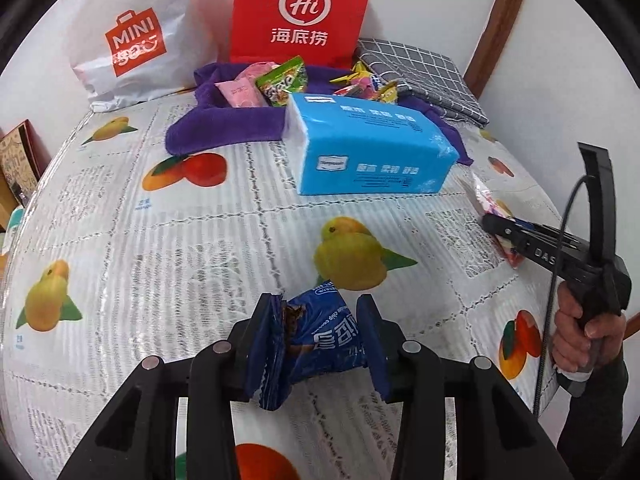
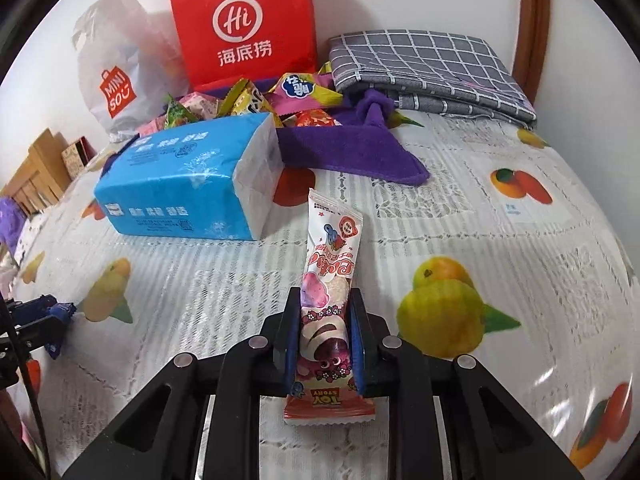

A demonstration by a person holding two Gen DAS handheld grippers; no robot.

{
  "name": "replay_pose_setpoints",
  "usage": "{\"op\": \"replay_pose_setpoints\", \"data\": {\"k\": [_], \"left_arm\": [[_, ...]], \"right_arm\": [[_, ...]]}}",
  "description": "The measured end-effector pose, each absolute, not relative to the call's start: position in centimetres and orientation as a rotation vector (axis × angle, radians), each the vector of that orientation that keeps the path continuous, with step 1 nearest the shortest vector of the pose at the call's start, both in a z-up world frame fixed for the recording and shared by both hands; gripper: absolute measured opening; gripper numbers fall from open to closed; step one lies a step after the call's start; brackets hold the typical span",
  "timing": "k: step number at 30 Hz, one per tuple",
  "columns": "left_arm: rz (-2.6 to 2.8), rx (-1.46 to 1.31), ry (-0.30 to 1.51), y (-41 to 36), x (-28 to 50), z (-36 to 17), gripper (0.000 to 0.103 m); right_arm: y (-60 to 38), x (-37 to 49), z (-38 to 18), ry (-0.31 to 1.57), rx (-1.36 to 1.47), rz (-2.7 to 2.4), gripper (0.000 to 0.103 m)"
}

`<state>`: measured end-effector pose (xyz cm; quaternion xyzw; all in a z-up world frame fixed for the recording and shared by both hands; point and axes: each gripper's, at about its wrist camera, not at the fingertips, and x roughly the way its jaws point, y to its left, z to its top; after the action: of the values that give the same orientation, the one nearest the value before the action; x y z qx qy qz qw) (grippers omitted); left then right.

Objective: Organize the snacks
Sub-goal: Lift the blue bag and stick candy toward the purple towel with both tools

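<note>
Left gripper (image 1: 316, 332) clamped blue cookie packet (image 1: 320, 340) above fruit-print tablecloth (image 1: 160, 240). Only my right view showed pink Toy Story snack (image 2: 328, 304) in full, pinched by right gripper (image 2: 325, 336). Snack pile (image 2: 256, 104) sat on purple towel (image 2: 360, 152) behind tissue pack (image 2: 188, 180).

1. Table (image 1: 160, 240): fills the middle and lower part of both views.
2. Tissue pack (image 1: 368, 144): on the table, centre-right in the left wrist view, centre-left in the right wrist view.
3. Towel (image 1: 224, 120): on the table, behind the tissue pack.
4. Snack pile (image 2: 256, 104): on the towel, behind the tissue pack.
5. Paper bag (image 1: 300, 12): upright, top centre, behind the towel.
6. Plastic bag (image 1: 136, 36): upper left, beside the paper bag.
7. Folded cloth (image 2: 432, 68): upper right, right of the paper bag.
8. Cookie packet (image 1: 320, 336): bottom centre of the left wrist view, between the left gripper (image 1: 318, 320) fingers.
9. Long snack packet (image 2: 328, 300): bottom centre of the right wrist view, between the right gripper (image 2: 326, 312) fingers.
</note>
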<state>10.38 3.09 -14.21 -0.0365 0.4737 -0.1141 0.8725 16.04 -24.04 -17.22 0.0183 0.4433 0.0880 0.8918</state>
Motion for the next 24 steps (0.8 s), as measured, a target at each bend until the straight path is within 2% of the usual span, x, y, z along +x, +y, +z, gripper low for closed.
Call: {"op": "replay_pose_setpoints", "data": {"k": [24], "left_arm": [[-0.279,-0.156,0.955,8.1,12.1,-9.3,0.039]], "right_arm": [[-19.9,13.3,-11.6,0.837,0.033,0.210,0.021]]}}
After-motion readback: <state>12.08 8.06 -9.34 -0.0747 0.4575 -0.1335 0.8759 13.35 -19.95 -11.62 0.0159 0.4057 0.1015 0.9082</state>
